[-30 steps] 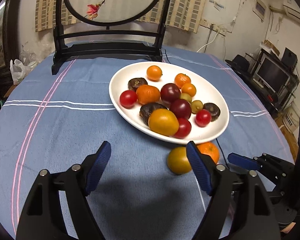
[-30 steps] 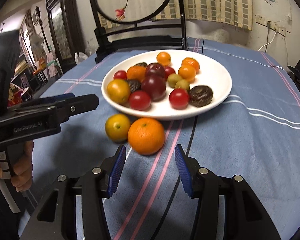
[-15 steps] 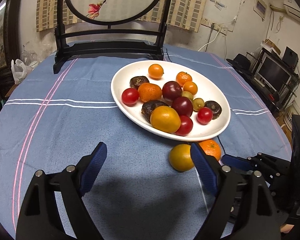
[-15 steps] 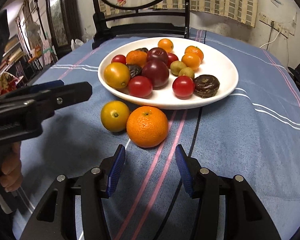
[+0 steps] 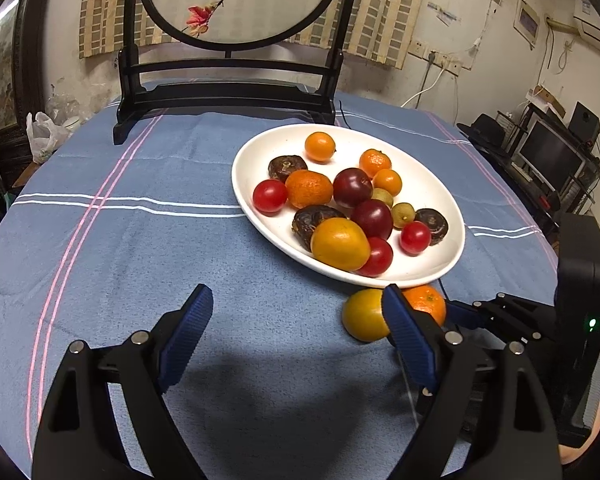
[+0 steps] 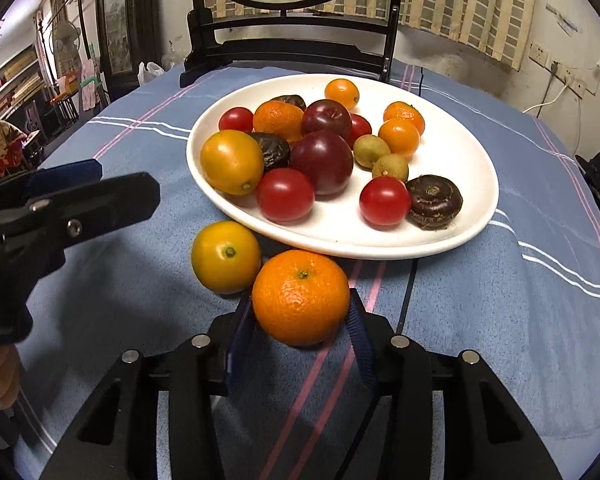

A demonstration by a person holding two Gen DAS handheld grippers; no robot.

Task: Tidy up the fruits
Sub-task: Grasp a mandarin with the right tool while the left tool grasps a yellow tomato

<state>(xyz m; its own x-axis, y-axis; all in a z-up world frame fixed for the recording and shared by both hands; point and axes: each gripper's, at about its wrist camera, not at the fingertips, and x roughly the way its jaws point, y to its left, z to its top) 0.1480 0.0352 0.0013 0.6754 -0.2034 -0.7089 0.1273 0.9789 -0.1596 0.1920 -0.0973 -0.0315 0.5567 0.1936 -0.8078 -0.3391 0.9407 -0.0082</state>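
Orange (image 6: pixel 300 296) on cloth just short of plate (image 6: pixel 472 236), squarely between right gripper (image 6: pixel 300 334) pads; jaws closing, contact uncertain. Left gripper (image 5: pixel 296 336) wide, empty, off to the side.

One plate (image 6: pixel 472 160), two loose fruits (image 6: pixel 300 296), two grippers (image 5: pixel 296 320)

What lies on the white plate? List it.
The white plate holds tomatoes, plums, small oranges, green fruits and dark water chestnuts. Anything beneath the pile is hidden.
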